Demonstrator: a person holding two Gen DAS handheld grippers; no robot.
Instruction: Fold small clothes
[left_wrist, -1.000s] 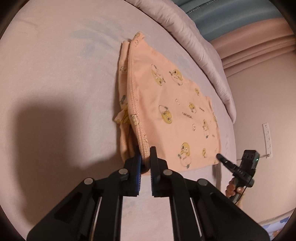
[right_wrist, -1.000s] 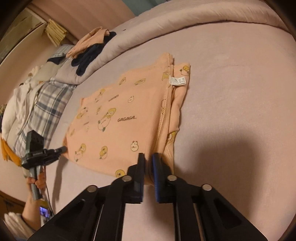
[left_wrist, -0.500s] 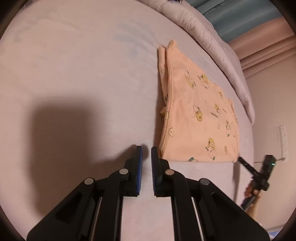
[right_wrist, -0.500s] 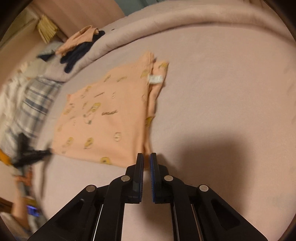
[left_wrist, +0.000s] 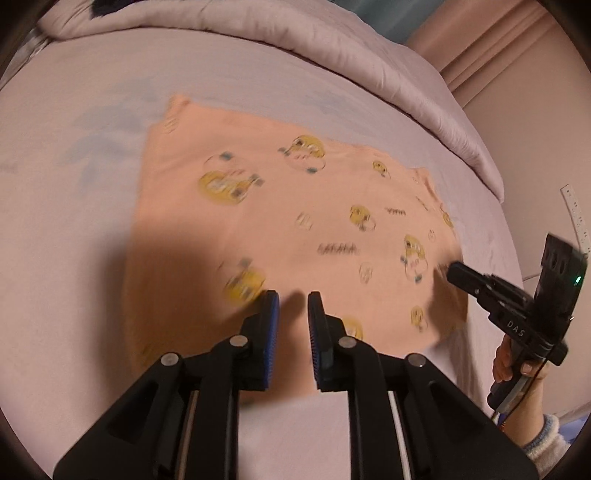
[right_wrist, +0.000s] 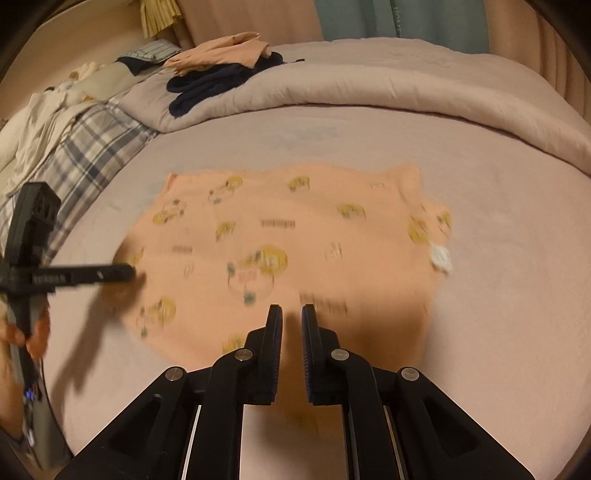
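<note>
A small peach garment (left_wrist: 295, 221) with yellow cartoon prints lies folded flat on the pale pink bed sheet; it also shows in the right wrist view (right_wrist: 295, 236), with a white label (right_wrist: 441, 256) at its right edge. My left gripper (left_wrist: 293, 299) hovers over the garment's near edge, jaws slightly apart and empty. My right gripper (right_wrist: 291, 314) hovers over the near edge too, jaws slightly apart and empty. The right gripper also shows at the garment's right edge in the left wrist view (left_wrist: 458, 275), and the left gripper at the garment's left edge in the right wrist view (right_wrist: 125, 271).
A rolled pink duvet (right_wrist: 406, 85) runs along the far side of the bed. Dark and peach clothes (right_wrist: 221, 70) lie on it. A plaid cloth (right_wrist: 85, 147) and white clothes (right_wrist: 37, 118) lie at the far left. A wall (left_wrist: 546, 129) stands to the right.
Both grippers have let go of the garment's edge, pulled back, and swung round to face it from the near side. Their jaws have opened slightly. The garment now lies flat.
</note>
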